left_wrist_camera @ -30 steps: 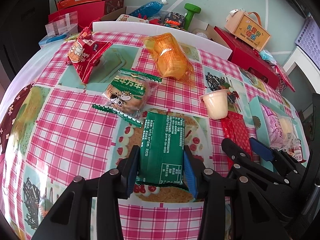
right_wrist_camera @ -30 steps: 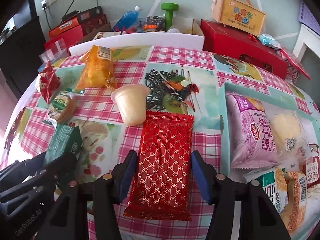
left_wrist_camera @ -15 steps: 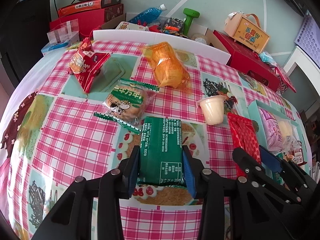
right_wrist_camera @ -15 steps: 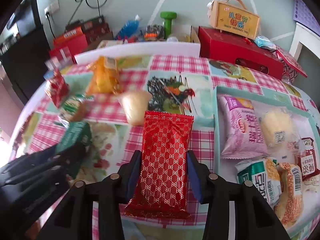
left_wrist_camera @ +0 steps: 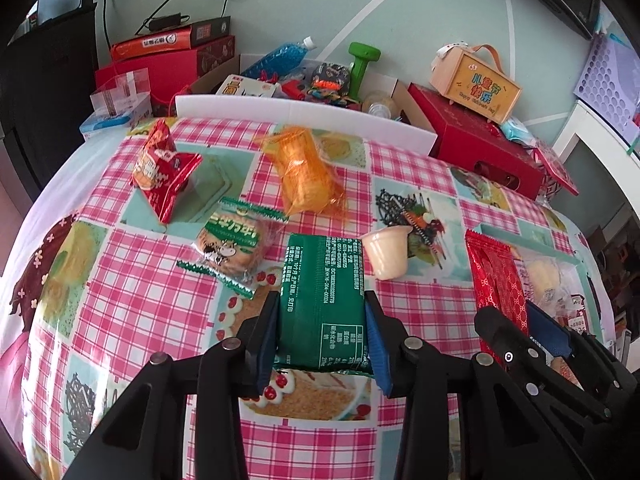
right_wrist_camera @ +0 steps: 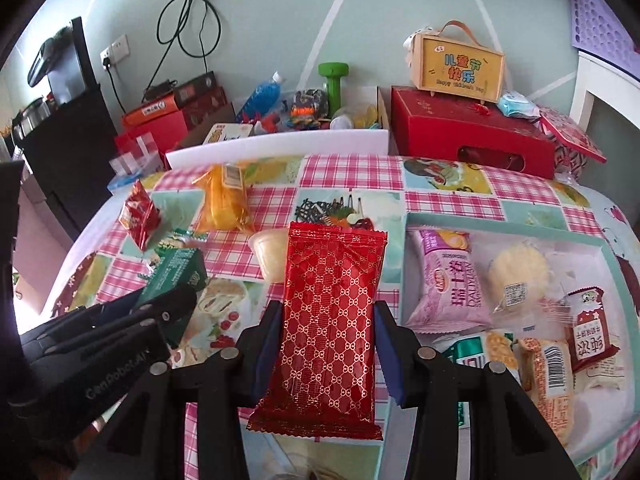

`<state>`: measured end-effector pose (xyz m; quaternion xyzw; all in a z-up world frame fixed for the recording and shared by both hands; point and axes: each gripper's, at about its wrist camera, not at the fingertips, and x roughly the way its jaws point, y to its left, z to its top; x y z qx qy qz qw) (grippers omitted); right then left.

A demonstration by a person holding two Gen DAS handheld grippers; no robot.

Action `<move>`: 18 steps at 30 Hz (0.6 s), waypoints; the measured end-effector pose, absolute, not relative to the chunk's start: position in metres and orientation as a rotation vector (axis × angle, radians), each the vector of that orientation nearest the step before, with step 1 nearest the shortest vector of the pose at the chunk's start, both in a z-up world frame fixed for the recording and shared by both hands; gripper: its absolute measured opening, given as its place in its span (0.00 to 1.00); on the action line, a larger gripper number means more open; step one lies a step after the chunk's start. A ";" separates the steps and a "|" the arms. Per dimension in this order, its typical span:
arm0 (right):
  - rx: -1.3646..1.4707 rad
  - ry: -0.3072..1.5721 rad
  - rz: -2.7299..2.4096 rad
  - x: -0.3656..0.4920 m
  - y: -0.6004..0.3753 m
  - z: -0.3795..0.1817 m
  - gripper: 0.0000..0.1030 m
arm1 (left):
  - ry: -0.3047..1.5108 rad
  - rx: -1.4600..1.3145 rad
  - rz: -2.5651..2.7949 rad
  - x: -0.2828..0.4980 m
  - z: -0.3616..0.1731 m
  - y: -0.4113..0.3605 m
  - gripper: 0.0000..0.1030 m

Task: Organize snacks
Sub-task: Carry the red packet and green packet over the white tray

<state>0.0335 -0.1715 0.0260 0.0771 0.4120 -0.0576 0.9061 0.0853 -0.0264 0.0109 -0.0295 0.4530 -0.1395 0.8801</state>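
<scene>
My left gripper (left_wrist_camera: 322,340) is shut on a green snack packet (left_wrist_camera: 323,296), lifted off the checked tablecloth. My right gripper (right_wrist_camera: 325,344) is shut on a red patterned packet (right_wrist_camera: 330,316), also raised above the table. In the right wrist view the left gripper (right_wrist_camera: 132,312) shows at the left with the green packet (right_wrist_camera: 176,276). Loose on the cloth lie a round biscuit pack (left_wrist_camera: 232,244), an orange bag (left_wrist_camera: 306,176), a red triangular bag (left_wrist_camera: 162,170) and a pale jelly cup (left_wrist_camera: 386,252). A teal tray (right_wrist_camera: 508,222) at the right holds several snacks.
A white board (left_wrist_camera: 304,114) edges the table's far side. Behind it sit red boxes (right_wrist_camera: 468,132), a green dumbbell (right_wrist_camera: 334,80), a blue bottle (right_wrist_camera: 260,94) and a small orange carry box (right_wrist_camera: 458,66). A white shelf (right_wrist_camera: 604,84) stands at the far right.
The right gripper closed on the red packet and lifted it off the cloth. The left gripper rose with the green packet held in it. Both views now look from higher up.
</scene>
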 end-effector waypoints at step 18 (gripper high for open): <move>0.258 0.711 -0.388 -0.014 -0.287 0.069 0.46 | 0.898 0.048 -0.441 0.081 0.040 -0.110 0.40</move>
